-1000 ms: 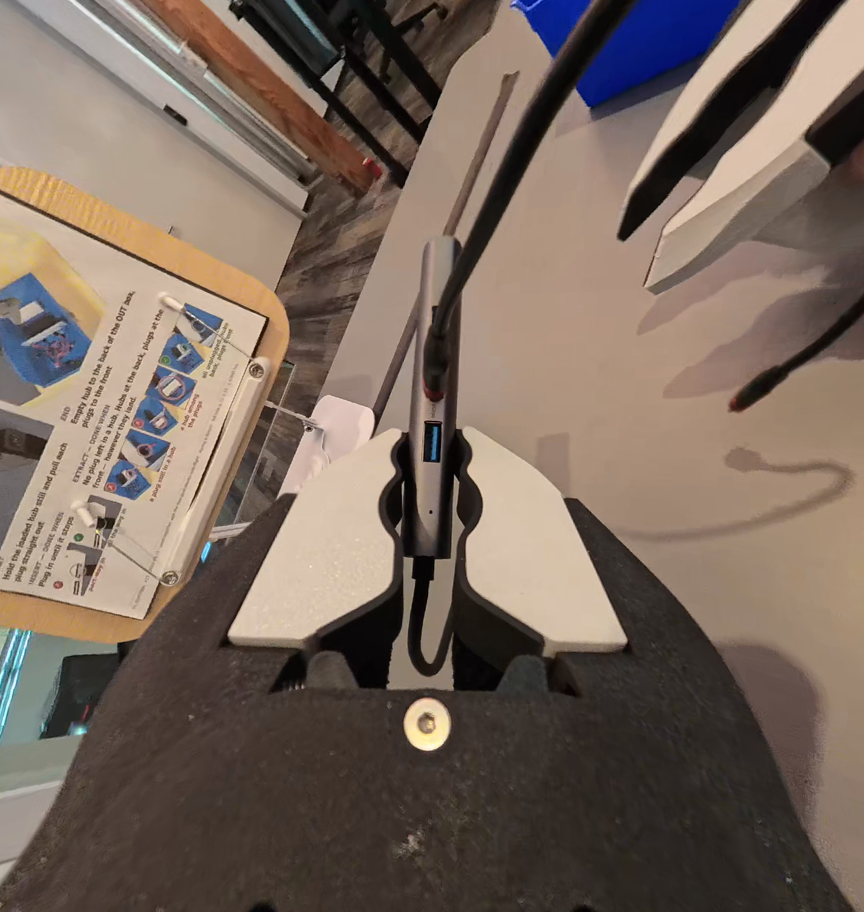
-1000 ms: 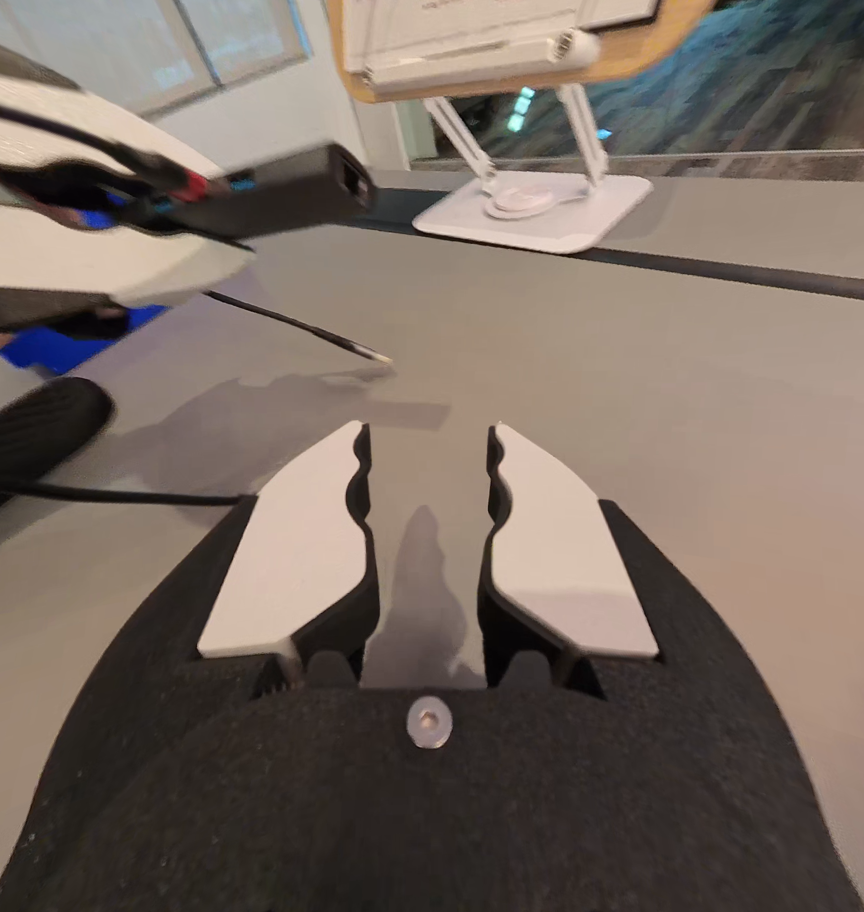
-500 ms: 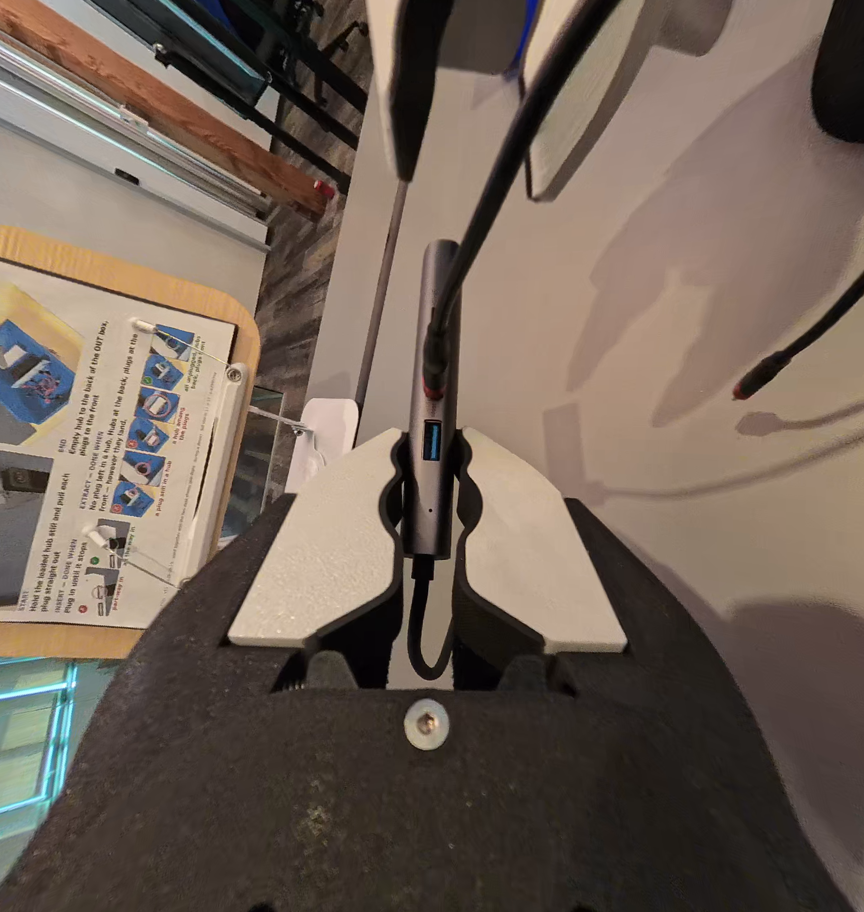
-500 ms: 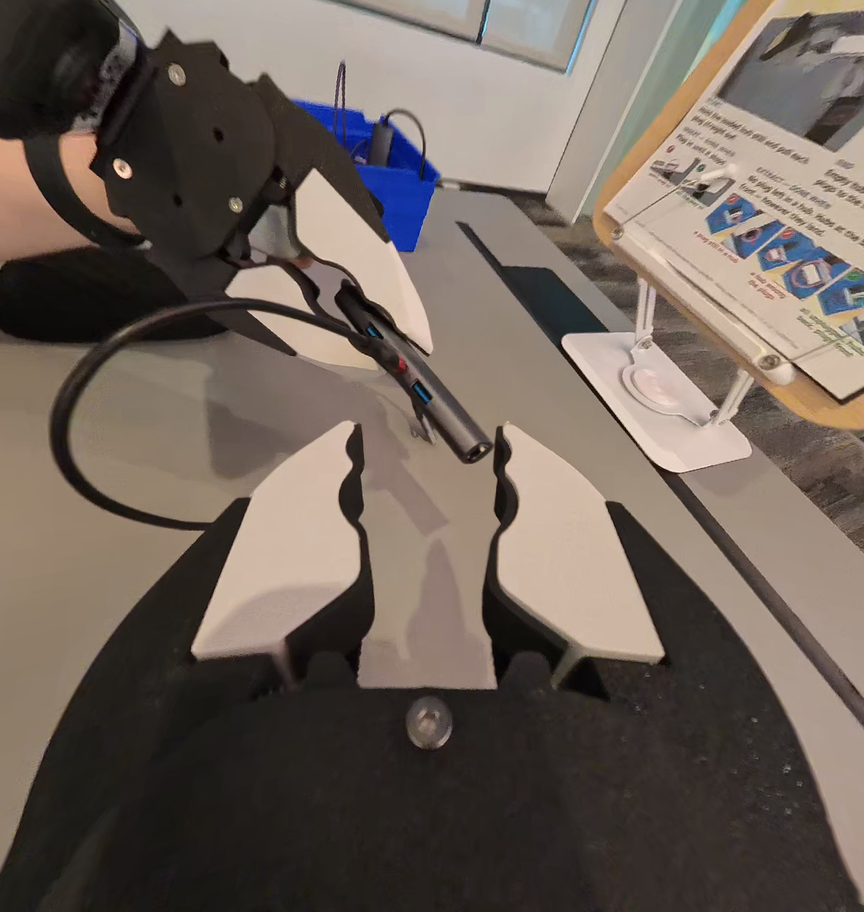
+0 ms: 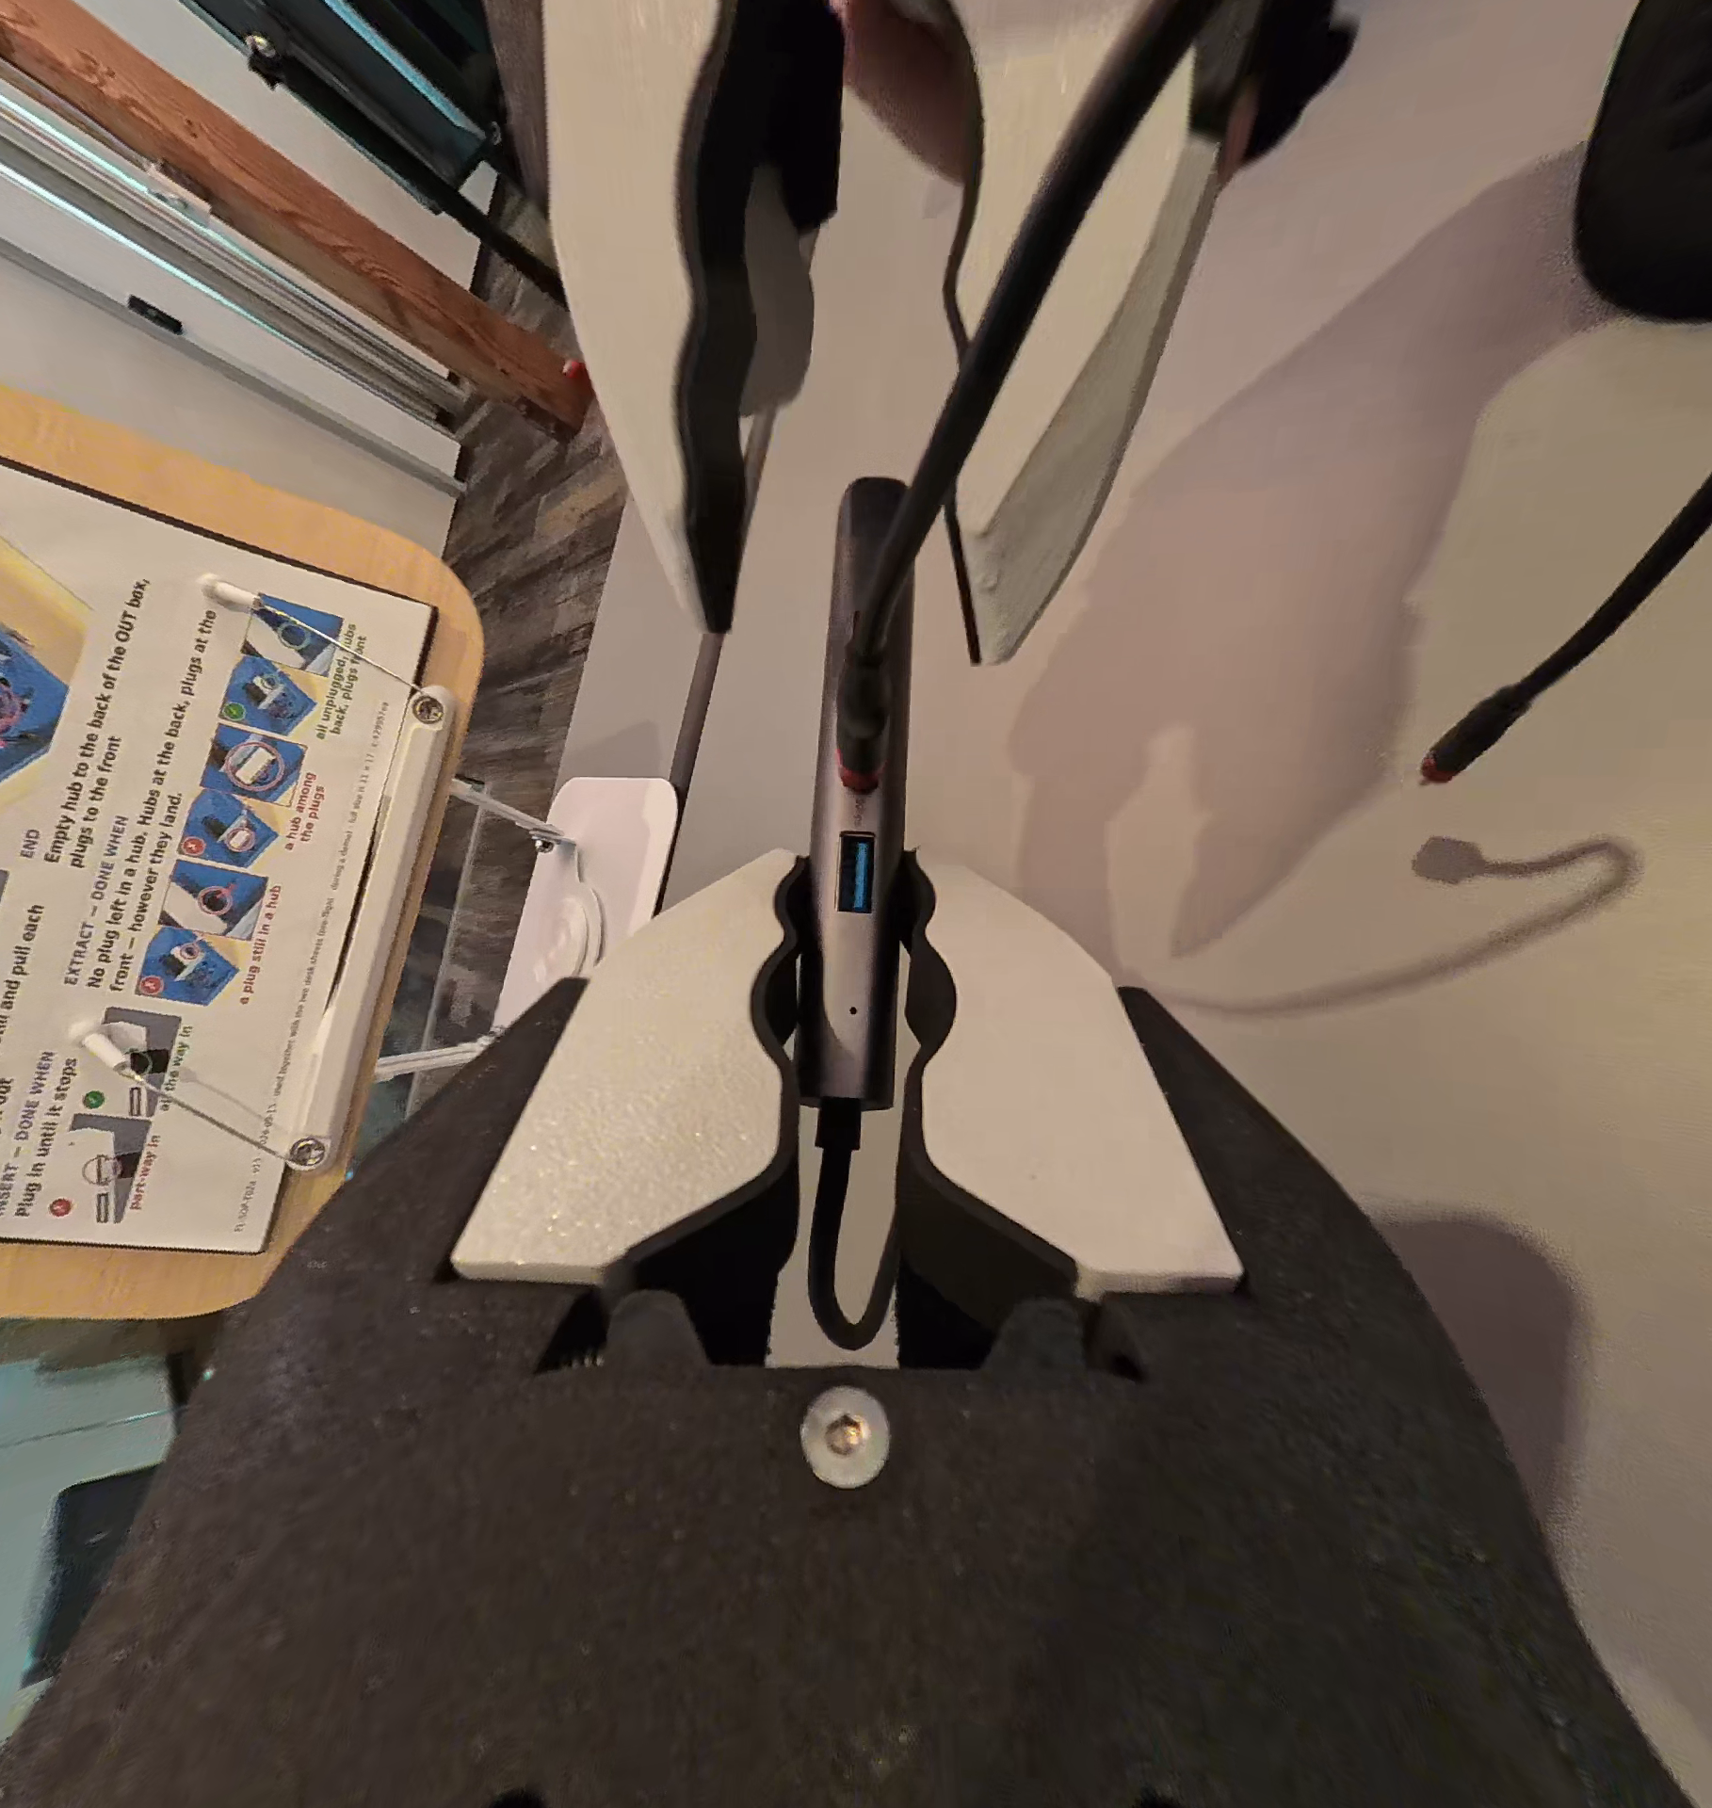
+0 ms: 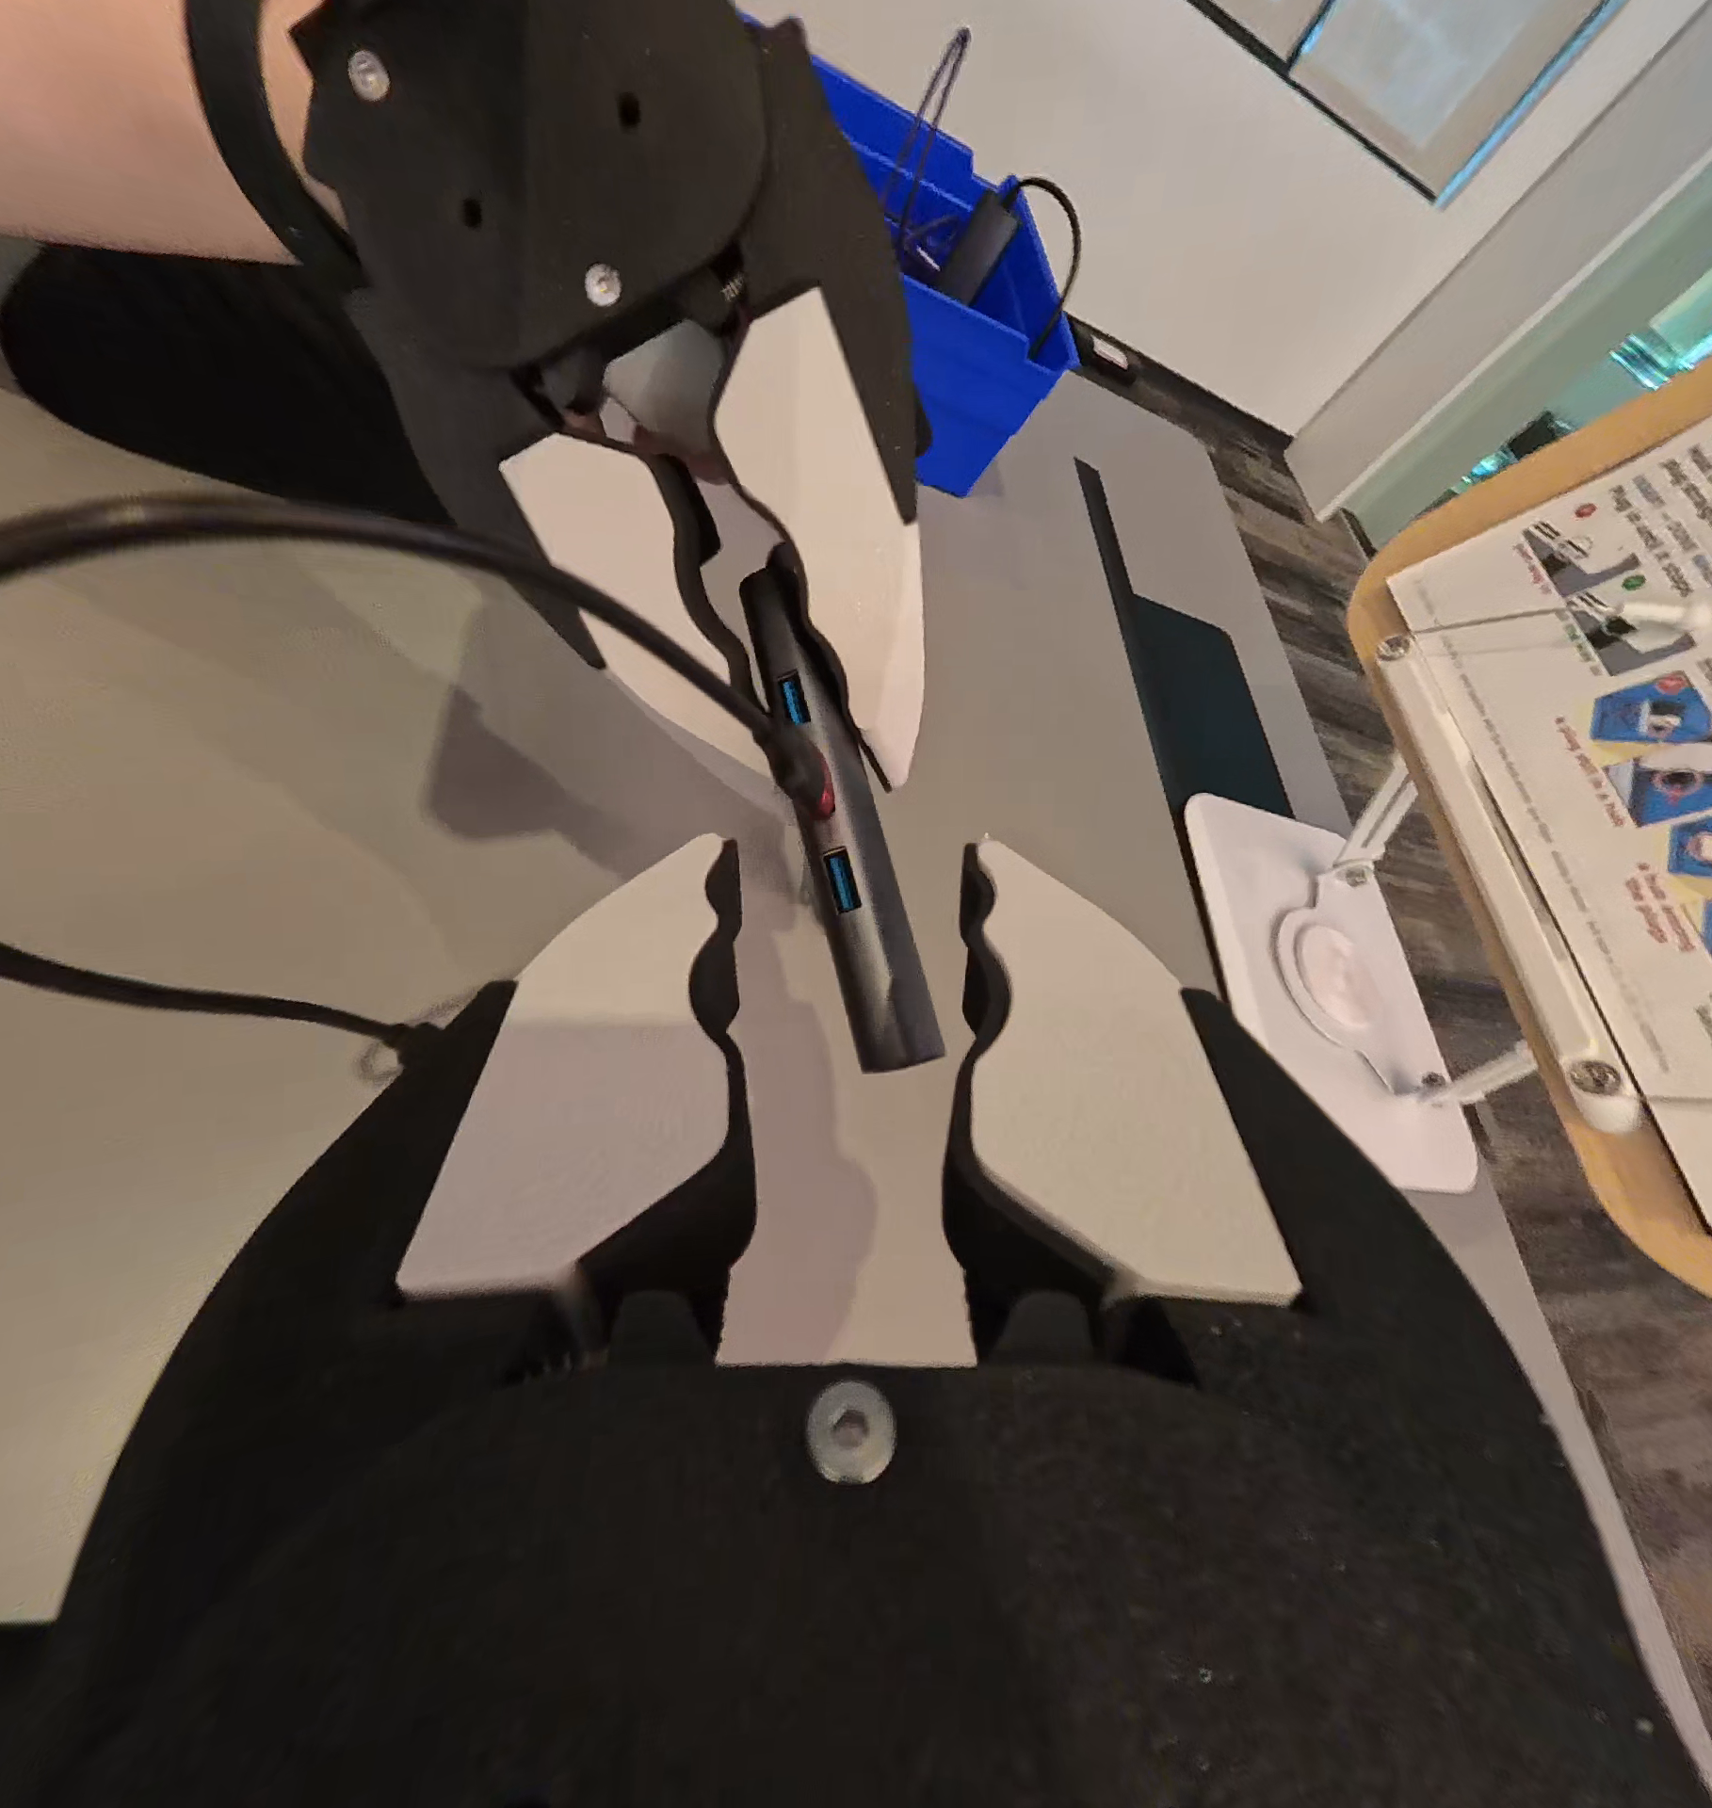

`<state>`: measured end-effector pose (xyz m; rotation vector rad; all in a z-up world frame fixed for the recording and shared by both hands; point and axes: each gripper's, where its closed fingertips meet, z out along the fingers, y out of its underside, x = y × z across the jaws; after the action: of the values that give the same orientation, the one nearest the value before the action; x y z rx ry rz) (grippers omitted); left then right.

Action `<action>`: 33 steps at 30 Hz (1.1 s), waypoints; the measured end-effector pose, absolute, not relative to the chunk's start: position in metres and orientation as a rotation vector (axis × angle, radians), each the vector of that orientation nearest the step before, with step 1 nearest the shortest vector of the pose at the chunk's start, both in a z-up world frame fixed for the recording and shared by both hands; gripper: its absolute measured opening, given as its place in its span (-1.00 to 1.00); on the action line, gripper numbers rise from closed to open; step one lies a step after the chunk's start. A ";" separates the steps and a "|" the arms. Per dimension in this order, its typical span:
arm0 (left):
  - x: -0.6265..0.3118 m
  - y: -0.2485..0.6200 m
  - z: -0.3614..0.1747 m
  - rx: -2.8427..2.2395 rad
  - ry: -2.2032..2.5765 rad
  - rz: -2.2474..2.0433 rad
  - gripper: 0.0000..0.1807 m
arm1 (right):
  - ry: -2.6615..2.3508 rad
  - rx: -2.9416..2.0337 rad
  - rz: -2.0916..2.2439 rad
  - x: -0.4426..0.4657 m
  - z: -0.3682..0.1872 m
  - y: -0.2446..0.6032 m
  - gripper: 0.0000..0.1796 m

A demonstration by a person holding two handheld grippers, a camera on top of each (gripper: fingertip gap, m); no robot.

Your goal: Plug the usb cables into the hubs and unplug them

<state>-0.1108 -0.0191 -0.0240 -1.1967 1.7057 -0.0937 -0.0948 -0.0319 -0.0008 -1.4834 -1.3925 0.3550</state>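
The left tongs [image 5: 854,885] are clamped on a slim dark-grey metal USB hub [image 5: 857,939], held in the air above the grey bench [image 5: 1420,411] with its free end pointing at the right tongs [image 6: 847,861]. Those stand open and empty, their white fingers [image 6: 1077,1057] either side of the hub's tip without touching it. One black USB cable with a red-collared plug [image 6: 808,778] sits in the hub's middle port, with an empty blue port on each side; its cord arcs off to the left. A second red-tipped cable end [image 5: 1449,758] hangs free to one side. My guess is the seated plug is to be pulled next. The risk: the open tongs are lined up with the hub's body, not the plug, so closing here would grip the hub itself. A slanted pull could also twist the hub in the left grip or strain the port.
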 end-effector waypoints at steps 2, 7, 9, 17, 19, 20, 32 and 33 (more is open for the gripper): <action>-0.111 -0.020 -0.019 -1.201 1.697 -0.127 -0.81 | -1.423 -1.482 0.372 -0.098 -0.005 -0.032 -0.57; -0.107 -0.028 -0.013 -1.181 1.706 -0.177 -0.81 | -1.413 -1.422 0.230 -0.093 -0.005 -0.029 -0.79; -0.104 -0.031 -0.013 -1.172 1.708 -0.186 -0.81 | -1.411 -1.398 0.218 -0.092 -0.005 -0.032 -0.78; -0.103 -0.038 -0.016 -1.206 1.712 -0.263 -0.81 | -1.446 -1.380 0.194 -0.097 -0.009 -0.035 -0.80; -0.106 -0.039 -0.015 -1.229 1.708 -0.287 -0.80 | -1.462 -1.359 0.164 -0.100 -0.009 -0.037 -0.80; -0.107 -0.041 -0.014 -1.254 1.698 -0.320 -0.79 | -1.470 -1.347 0.146 -0.102 -0.008 -0.037 -0.81; -0.146 -0.048 0.049 -1.475 1.334 -0.902 -0.32 | -1.384 -1.105 -0.182 -0.104 0.038 -0.042 -0.82; -0.147 -0.049 0.054 -1.486 1.310 -0.963 -0.32 | -1.380 -1.082 -0.207 -0.105 0.041 -0.043 -0.82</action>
<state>-0.1473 -0.0490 0.0542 -1.4865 1.3096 -0.9630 -0.1047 -0.0430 0.0409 -1.0823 -1.3797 -0.2070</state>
